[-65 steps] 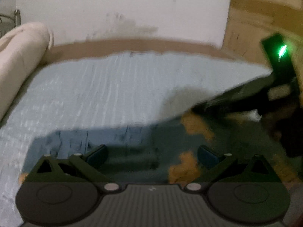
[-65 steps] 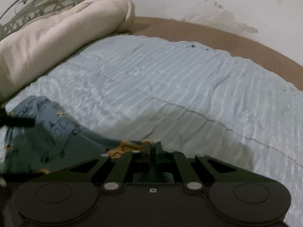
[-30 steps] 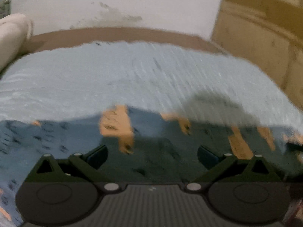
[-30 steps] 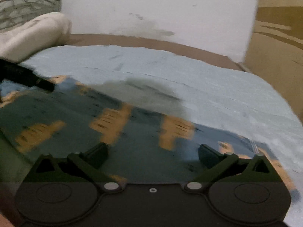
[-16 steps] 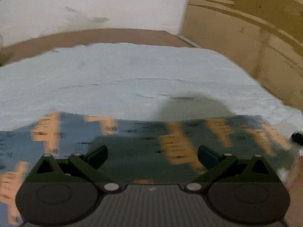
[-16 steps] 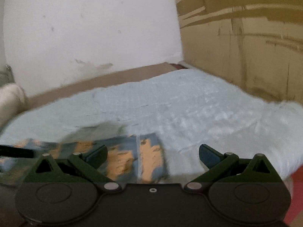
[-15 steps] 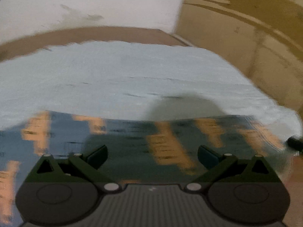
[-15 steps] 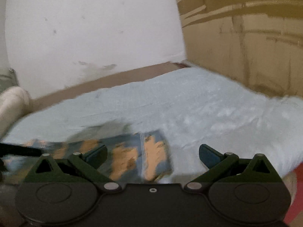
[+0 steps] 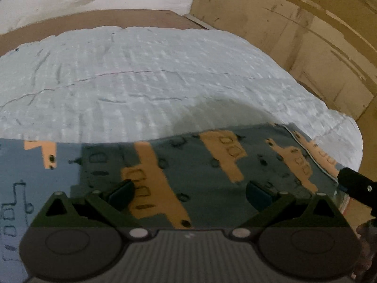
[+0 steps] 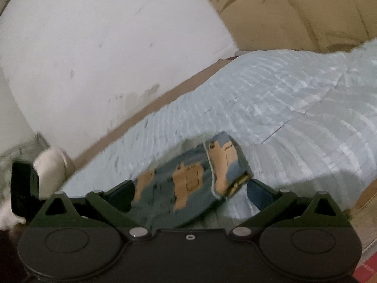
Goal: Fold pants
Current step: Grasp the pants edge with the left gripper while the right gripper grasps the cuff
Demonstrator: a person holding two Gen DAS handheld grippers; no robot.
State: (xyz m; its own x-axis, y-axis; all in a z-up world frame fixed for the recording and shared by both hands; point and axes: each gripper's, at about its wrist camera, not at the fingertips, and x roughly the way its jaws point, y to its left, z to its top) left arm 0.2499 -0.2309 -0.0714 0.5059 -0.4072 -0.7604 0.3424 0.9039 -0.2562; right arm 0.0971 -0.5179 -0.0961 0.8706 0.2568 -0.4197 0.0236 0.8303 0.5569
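Observation:
Blue pants [image 9: 188, 165] with orange patches lie spread across the near part of a pale blue bedspread [image 9: 153, 82]. My left gripper [image 9: 189, 192] hovers open just above the cloth, nothing between its fingers. In the right wrist view, the pants [image 10: 188, 181] end in a cuff whose hem [image 10: 226, 165] is turned up at the right. My right gripper [image 10: 190, 192] is open around that end, fingers either side of the cloth. The other gripper's black body [image 9: 358, 188] shows at the right edge of the left view.
A white wall [image 10: 106, 47] and brown bed frame [image 9: 94, 21] lie beyond the bed. Tan cardboard-like panels [image 9: 294, 23] stand along the right side. A cream pillow [image 10: 50, 165] sits at the far left. Bare bedspread stretches beyond the pants. Red floor [image 10: 367, 271] shows bottom right.
Both grippers have swung right along the pants toward the cuff end. The right gripper, shut on cloth 2.2 s ago, now stands open and tilted, close over the cuff.

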